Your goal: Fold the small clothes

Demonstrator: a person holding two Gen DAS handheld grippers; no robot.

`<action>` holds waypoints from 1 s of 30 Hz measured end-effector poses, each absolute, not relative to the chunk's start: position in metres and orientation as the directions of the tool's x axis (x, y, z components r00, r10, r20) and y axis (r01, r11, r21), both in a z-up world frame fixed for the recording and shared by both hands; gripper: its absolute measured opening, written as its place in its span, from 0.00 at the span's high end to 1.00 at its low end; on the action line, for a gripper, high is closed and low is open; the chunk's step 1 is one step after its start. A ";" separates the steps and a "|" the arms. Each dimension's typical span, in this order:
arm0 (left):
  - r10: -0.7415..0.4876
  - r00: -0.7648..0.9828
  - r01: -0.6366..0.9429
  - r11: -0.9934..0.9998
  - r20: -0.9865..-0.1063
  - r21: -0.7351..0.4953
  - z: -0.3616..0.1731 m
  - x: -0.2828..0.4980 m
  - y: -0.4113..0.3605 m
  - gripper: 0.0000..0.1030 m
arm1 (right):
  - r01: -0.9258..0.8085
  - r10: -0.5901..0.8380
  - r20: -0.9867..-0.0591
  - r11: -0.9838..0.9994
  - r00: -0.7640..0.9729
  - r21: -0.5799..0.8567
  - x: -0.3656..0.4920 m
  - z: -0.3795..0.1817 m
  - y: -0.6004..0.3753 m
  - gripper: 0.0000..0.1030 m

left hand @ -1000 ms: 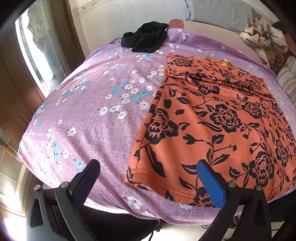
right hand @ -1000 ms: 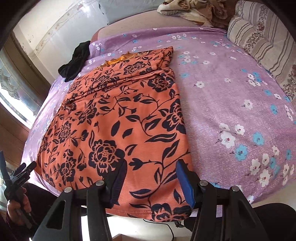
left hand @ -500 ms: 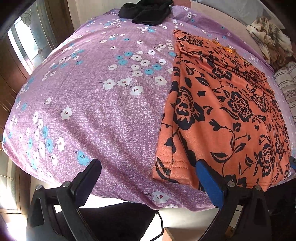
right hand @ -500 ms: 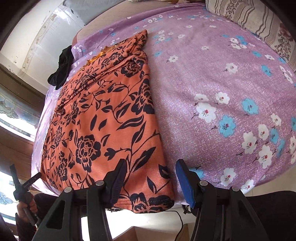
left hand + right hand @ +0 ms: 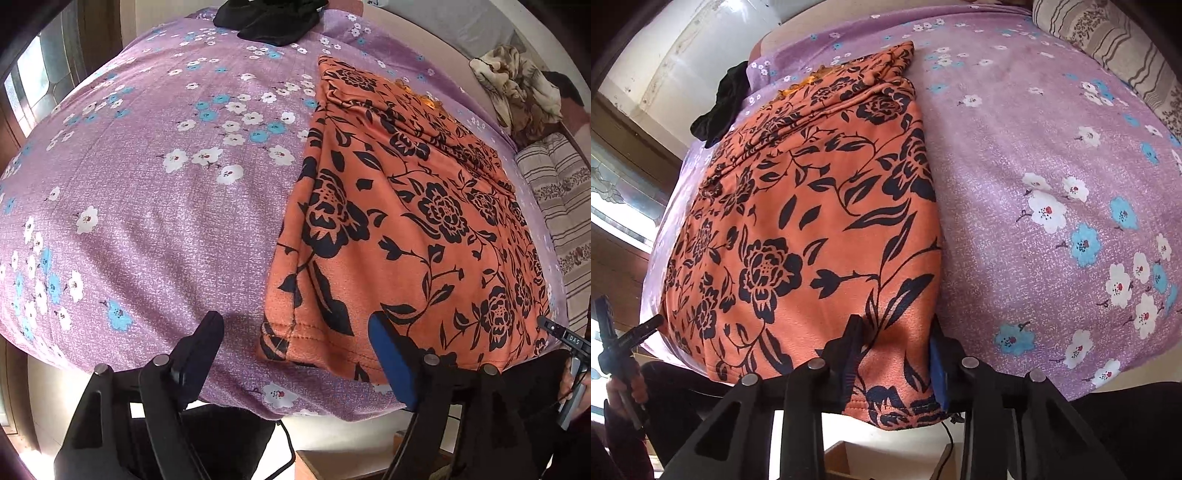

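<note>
An orange garment with black flowers (image 5: pixel 424 221) lies flat on the purple flowered bedsheet (image 5: pixel 166 221), its hem at the bed's near edge. My left gripper (image 5: pixel 297 350) points down over the garment's near left corner. Its jaws are closing, the corner lies between them, and the pads do not press it. My right gripper (image 5: pixel 895 354) straddles the garment (image 5: pixel 812 221) at its near right corner. Those jaws are closing too, with the cloth flat between the fingers.
A black garment (image 5: pixel 269 18) lies at the bed's far end. A crumpled beige blanket (image 5: pixel 517 85) and a striped pillow (image 5: pixel 1108 40) sit at the far right. A window (image 5: pixel 33 85) is on the left. A cable hangs below the bed's near edge.
Both grippers have tilted down and come closer to the garment's near corners. The fingers of each have drawn nearer together, the right pair now around the hem corner.
</note>
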State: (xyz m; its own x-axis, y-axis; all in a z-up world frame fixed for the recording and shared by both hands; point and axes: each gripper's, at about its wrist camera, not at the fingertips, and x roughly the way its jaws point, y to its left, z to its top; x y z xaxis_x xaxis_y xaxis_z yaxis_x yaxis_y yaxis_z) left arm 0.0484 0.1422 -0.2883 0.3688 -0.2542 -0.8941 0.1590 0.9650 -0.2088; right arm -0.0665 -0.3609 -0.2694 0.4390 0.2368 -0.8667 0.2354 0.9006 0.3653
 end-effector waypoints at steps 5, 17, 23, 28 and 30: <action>-0.254 0.359 0.205 0.960 -0.898 -0.190 -0.288 0.053 0.132 0.89 | 0.141 0.175 -0.878 0.955 0.446 0.262 -0.066 -0.262 -0.339 0.91; -0.478 0.374 0.286 0.874 -0.795 -0.392 -0.228 0.074 0.142 0.92 | 0.132 0.432 -0.717 0.801 0.547 0.584 -0.058 -0.211 -0.378 0.92; -0.531 0.413 0.302 0.846 -0.739 -0.439 -0.184 0.127 0.136 0.92 | 0.095 0.522 -0.596 0.699 0.610 0.709 -0.019 -0.179 -0.397 0.92; -0.524 0.450 0.283 0.852 -0.723 -0.441 -0.160 0.219 0.122 0.92 | 0.097 0.485 -0.556 0.689 0.675 0.718 0.046 -0.148 -0.421 0.92; -0.510 0.459 0.249 0.860 -0.727 -0.446 -0.160 0.269 0.111 0.92 | 0.133 0.431 -0.562 0.699 0.706 0.703 0.082 -0.139 -0.435 0.92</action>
